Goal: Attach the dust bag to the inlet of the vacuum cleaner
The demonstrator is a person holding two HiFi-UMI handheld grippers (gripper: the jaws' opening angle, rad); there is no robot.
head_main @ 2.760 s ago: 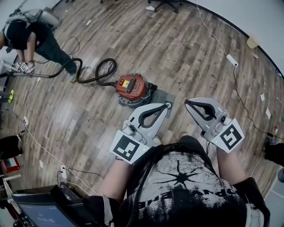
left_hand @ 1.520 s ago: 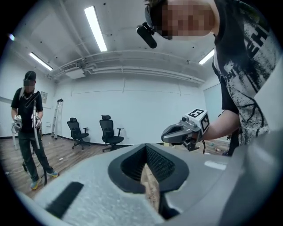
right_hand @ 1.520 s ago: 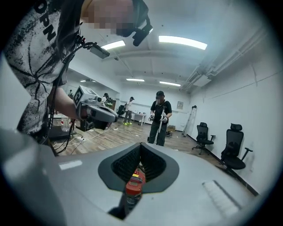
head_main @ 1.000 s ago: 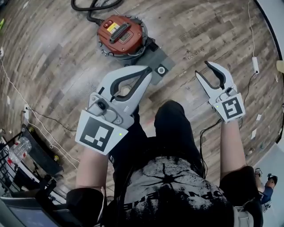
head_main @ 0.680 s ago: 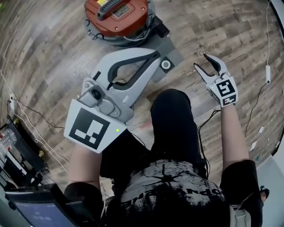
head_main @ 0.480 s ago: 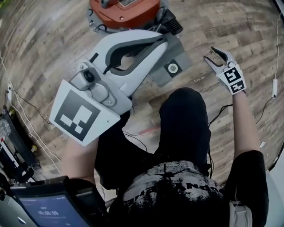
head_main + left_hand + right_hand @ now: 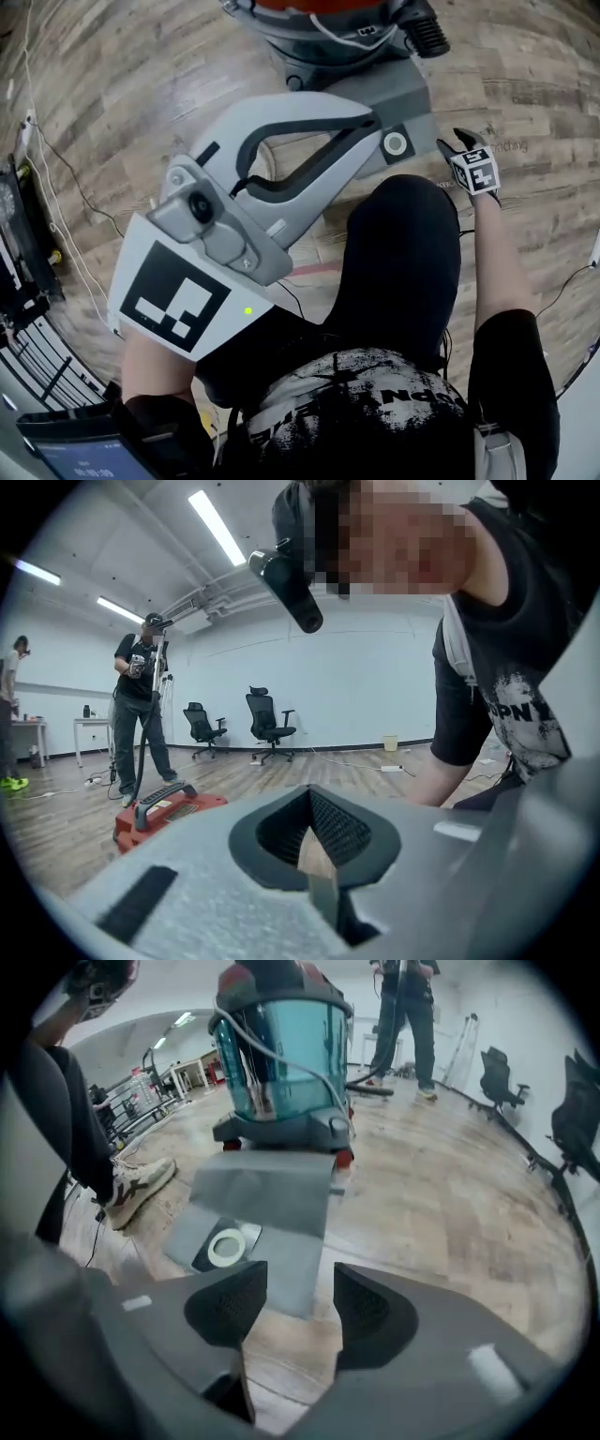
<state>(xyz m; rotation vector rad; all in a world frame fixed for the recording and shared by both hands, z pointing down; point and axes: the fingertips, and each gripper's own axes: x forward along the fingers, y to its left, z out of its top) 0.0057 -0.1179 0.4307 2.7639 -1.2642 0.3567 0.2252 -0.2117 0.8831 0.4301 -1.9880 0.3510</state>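
The vacuum cleaner (image 7: 337, 23), red-lidded with a teal barrel (image 7: 281, 1054), stands on the wood floor at the top of the head view. In front of it the grey dust bag (image 7: 398, 89) lies flat, its black collar with a white ring (image 7: 395, 143) facing up. My right gripper (image 7: 458, 141) hangs low just right of the collar. Its jaws have just been opening and stand open with nothing between them, above the bag's near edge (image 7: 267, 1194) and beside the ring (image 7: 226, 1247). My left gripper (image 7: 375, 127) is shut and empty, held higher, level with the vacuum's lid (image 7: 169, 813).
Another person (image 7: 141, 714) works a vacuum wand in the background, near office chairs (image 7: 267, 724). A shoe (image 7: 136, 1185) rests left of the bag. My bent knee (image 7: 403, 253) is close behind the collar. Cables (image 7: 56, 187) and a rack (image 7: 23, 272) lie at left.
Both grippers have sunk toward the floor, the right one much further, down to beside the bag's collar. The head view has closed in on the vacuum.
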